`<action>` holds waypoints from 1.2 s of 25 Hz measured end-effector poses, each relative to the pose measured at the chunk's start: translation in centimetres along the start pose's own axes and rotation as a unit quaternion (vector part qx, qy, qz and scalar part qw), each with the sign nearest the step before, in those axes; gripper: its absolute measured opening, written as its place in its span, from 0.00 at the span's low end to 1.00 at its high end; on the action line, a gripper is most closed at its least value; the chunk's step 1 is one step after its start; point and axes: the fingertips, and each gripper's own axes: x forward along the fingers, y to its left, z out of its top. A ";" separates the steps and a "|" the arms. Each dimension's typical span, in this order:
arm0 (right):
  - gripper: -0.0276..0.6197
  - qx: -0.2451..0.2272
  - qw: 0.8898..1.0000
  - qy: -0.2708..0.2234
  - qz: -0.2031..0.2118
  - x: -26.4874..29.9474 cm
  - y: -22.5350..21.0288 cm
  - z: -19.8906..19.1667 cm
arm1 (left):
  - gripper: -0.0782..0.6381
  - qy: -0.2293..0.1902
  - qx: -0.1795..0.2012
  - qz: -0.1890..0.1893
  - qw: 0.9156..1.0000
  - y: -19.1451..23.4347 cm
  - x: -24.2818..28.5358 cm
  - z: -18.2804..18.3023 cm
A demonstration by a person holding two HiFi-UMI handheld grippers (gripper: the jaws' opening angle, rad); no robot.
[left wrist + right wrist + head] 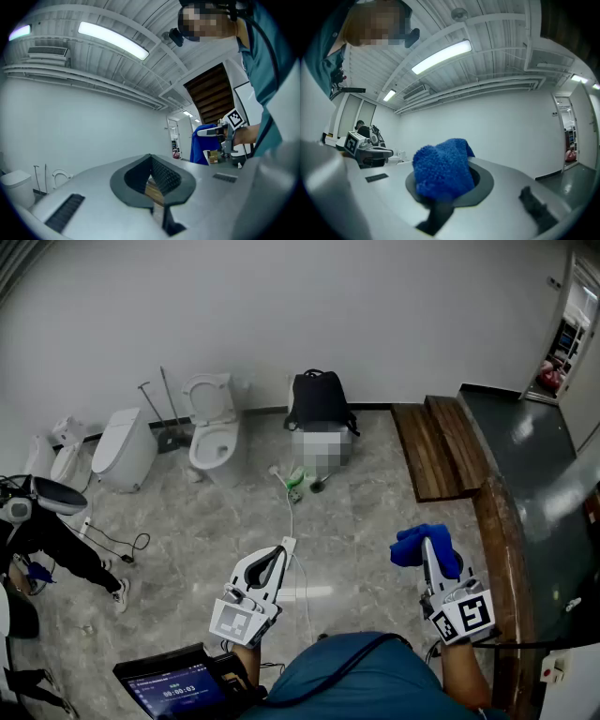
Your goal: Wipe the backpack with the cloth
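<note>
While the toilet (214, 432) stands just left of the backpack (320, 401), backpack upright against the wall (281, 306), left gripper (279, 552) well short of it, jaws pinched together on nothing, right gripper (428, 545) also well short, clamped around a bunched blue cloth (411, 550).

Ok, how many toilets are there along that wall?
2 clear ones: an open-lidded toilet left of the backpack, and a closed toilet further left. The white shapes beyond it may be more, but I can't tell.
</note>
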 end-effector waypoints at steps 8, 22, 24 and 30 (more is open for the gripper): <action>0.07 -0.007 1.000 0.012 -0.004 1.8 -1.3 -1.1 | 0.11 0.008 -0.009 -0.004 1.000 1.5 1.6 -2.0; 0.07 0.033 0.999 0.022 0.020 17.7 -13.3 -7.2 | 0.11 0.078 -0.015 -0.012 0.997 6.9 17.1 -8.8; 0.07 0.043 0.998 0.025 0.034 20.6 -15.3 -8.4 | 0.11 0.087 -0.010 -0.015 0.996 7.7 20.8 -9.7; 0.07 0.042 0.994 0.047 0.087 29.0 -20.1 -11.7 | 0.11 0.091 0.007 -0.013 0.996 9.8 31.0 -10.6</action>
